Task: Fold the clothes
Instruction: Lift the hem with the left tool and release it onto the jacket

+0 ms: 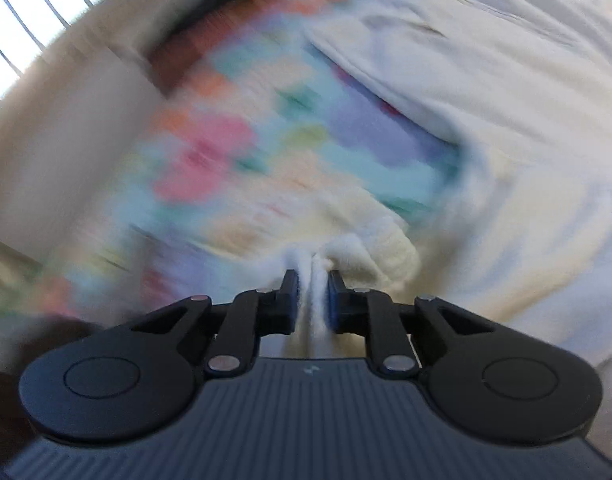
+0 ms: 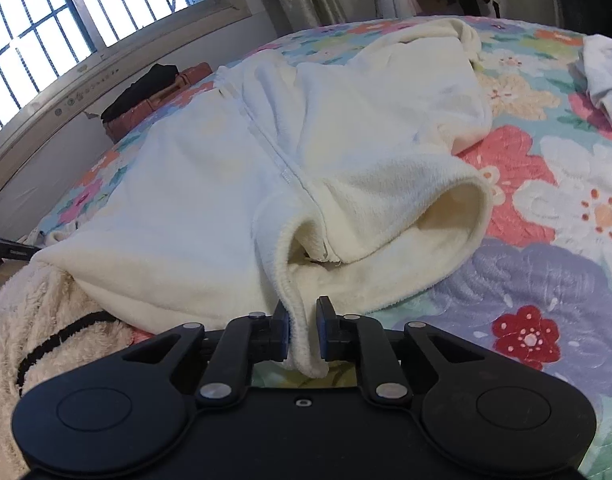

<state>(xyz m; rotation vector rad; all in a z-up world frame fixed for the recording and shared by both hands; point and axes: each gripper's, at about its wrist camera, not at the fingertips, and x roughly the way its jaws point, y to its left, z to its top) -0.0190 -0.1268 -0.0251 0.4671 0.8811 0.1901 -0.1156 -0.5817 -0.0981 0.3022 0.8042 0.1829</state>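
Fleece garment [image 2: 266, 152] lies spread across the bed [image 2: 545, 288], running from the near edge toward the far-left edge; its open hem faces the near edge; right gripper [image 2: 302, 320] sits at the near edge with a fold of that hem between its fingers; left gripper [image 1: 311, 292] has a bunch of the same fabric [image 1: 485, 100] between its fingers, over the bedspread [image 1: 234, 128]; smaller folded cloth [image 2: 603, 76] lies well apart near the far-right edge; suitcase [image 2: 158, 96] stands beyond the bed's far-left edge, under the window [image 2: 66, 16].

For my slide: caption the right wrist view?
Right gripper pinching the white fleece garment's hem on a floral bedspread.
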